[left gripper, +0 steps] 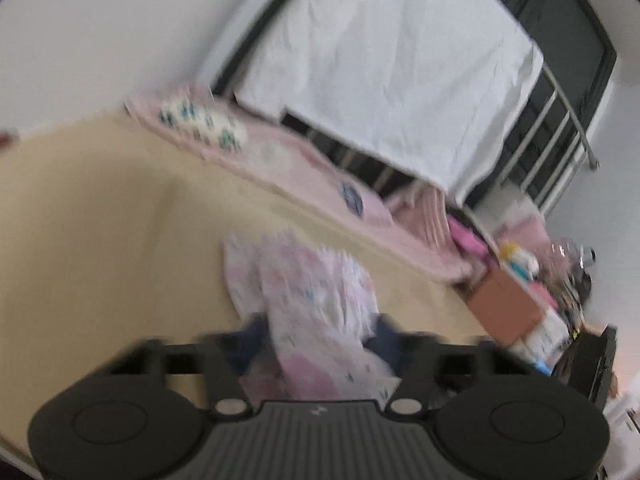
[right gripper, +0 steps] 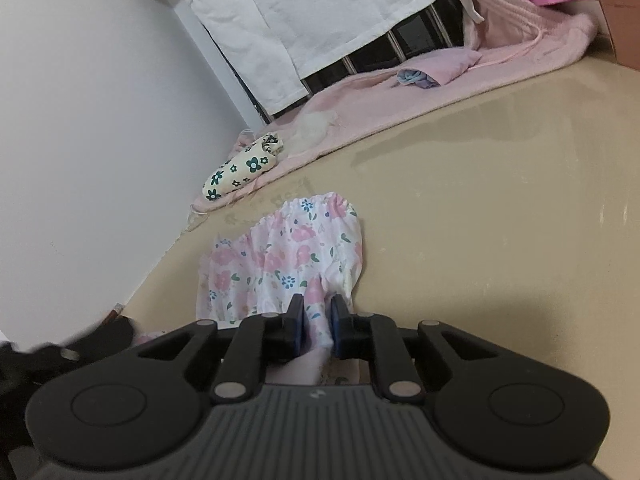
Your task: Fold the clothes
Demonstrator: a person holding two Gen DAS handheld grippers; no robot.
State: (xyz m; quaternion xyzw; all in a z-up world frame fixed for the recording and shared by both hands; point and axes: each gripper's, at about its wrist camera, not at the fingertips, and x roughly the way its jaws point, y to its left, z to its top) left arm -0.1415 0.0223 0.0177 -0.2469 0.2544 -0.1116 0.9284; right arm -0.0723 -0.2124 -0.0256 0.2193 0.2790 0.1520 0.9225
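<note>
A white garment with pink and blue flowers (right gripper: 288, 248) lies crumpled on the glossy beige surface (right gripper: 480, 200). My right gripper (right gripper: 318, 316) is shut on its near edge, with a fold of fabric pinched between the blue pads. The left wrist view is blurred. There the same garment (left gripper: 312, 280) rises in a bunch that fills the gap between the fingers of my left gripper (left gripper: 320, 340), which grips it. Both grippers hold the near side of the cloth.
A pink blanket (right gripper: 400, 92) runs along the far edge, with a cream floral pouch (right gripper: 240, 168) on it. A white sheet (left gripper: 400, 60) hangs over dark railings behind. A brown box (left gripper: 504, 304) and clutter stand at the right. A wall closes the left side.
</note>
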